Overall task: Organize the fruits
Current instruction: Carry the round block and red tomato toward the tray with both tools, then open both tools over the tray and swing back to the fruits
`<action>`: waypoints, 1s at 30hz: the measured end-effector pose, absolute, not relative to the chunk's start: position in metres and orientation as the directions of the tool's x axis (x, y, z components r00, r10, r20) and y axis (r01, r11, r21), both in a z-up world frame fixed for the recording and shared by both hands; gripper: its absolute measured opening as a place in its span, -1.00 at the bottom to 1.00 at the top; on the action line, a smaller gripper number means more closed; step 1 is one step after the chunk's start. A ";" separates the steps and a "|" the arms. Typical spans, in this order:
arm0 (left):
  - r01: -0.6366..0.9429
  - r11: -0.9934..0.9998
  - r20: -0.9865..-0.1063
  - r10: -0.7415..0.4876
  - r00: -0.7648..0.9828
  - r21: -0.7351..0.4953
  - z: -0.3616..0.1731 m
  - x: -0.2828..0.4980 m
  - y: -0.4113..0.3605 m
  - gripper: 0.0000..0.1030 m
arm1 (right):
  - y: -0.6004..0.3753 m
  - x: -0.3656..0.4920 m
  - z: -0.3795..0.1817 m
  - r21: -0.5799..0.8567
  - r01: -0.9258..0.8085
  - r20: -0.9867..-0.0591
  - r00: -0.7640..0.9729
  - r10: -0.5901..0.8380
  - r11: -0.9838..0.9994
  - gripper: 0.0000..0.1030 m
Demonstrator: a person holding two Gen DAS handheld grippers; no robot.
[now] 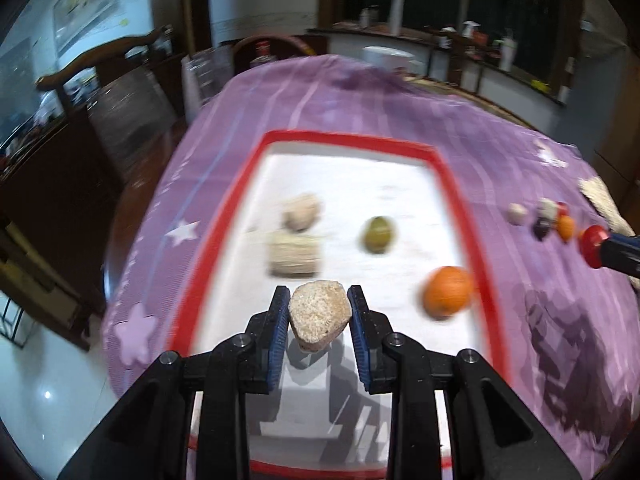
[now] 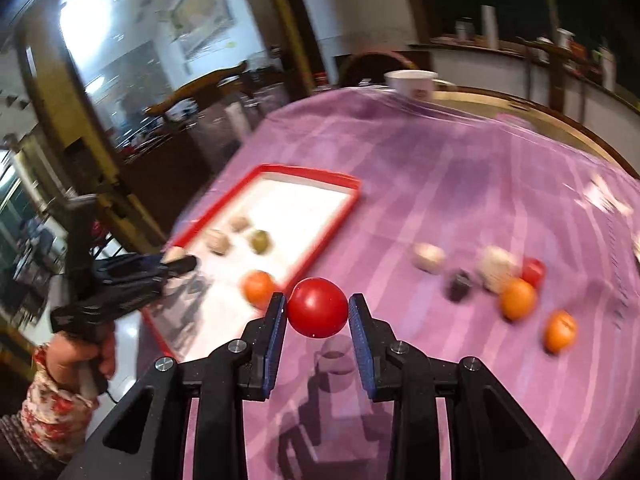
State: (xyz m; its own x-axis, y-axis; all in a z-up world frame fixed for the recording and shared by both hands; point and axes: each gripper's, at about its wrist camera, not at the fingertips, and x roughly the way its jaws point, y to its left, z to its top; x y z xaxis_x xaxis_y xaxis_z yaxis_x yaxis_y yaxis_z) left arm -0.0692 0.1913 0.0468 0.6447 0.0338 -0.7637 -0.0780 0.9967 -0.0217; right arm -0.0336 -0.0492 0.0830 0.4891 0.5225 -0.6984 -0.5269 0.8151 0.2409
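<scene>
My left gripper [image 1: 319, 316] is shut on a rough beige fruit [image 1: 319, 315] and holds it above the near part of a red-rimmed white tray [image 1: 460, 208]. On the tray lie an orange [image 1: 448, 297], a green fruit [image 1: 378, 234] and two beige pieces [image 1: 295, 258]. My right gripper [image 2: 317, 314] is shut on a red tomato [image 2: 317, 307] above the purple cloth, just right of the tray [image 2: 340, 216]. Loose fruits lie on the cloth to the right: two oranges [image 2: 518, 298], a red one [image 2: 534, 271], a dark one [image 2: 459, 285] and pale ones [image 2: 429, 258].
A purple striped cloth [image 1: 360, 108] covers the round table. A white bowl [image 2: 412, 82] stands at the far edge. Wooden chairs [image 1: 104, 80] and dark furniture stand left of the table. A counter with bottles [image 1: 472, 40] runs behind.
</scene>
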 end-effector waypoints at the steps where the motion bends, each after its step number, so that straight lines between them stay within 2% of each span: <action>1: -0.091 0.996 -0.769 0.046 0.638 -0.015 0.043 -0.067 0.197 -0.45 | -0.035 -0.031 0.083 0.241 -0.543 -0.699 0.477 0.532 0.804 -0.35; 6: -0.121 0.992 -0.798 0.048 0.601 -0.032 0.022 -0.054 0.216 -0.45 | 0.029 -0.008 0.068 0.254 -0.587 -0.732 0.403 0.550 0.769 -0.35; 14: -0.107 0.993 -0.792 0.033 0.609 -0.040 0.017 -0.050 0.220 -0.46 | 0.076 0.022 0.030 0.176 -0.582 -0.796 0.390 0.462 0.794 -0.32; 16: -0.104 0.993 -0.791 0.026 0.611 -0.048 0.018 -0.051 0.221 -0.36 | 0.082 0.023 0.028 0.139 -0.587 -0.802 0.406 0.438 0.797 -0.31; 18: -0.112 0.992 -0.789 0.019 0.614 -0.063 0.020 -0.053 0.223 -0.06 | 0.085 0.025 0.027 0.119 -0.588 -0.806 0.413 0.424 0.800 -0.30; 22: -0.133 0.987 -0.779 0.014 0.627 -0.089 0.028 -0.060 0.230 -0.01 | 0.081 0.034 0.029 0.135 -0.569 -0.804 0.416 0.425 0.811 -0.29; 24: -0.150 0.984 -0.770 0.020 0.638 -0.099 0.035 -0.066 0.233 0.12 | 0.073 0.035 0.036 0.161 -0.552 -0.788 0.428 0.443 0.818 -0.29; 30: -0.190 0.978 -0.741 0.066 0.668 -0.084 0.055 -0.083 0.230 0.28 | 0.027 0.026 0.064 0.256 -0.496 -0.725 0.469 0.504 0.830 -0.29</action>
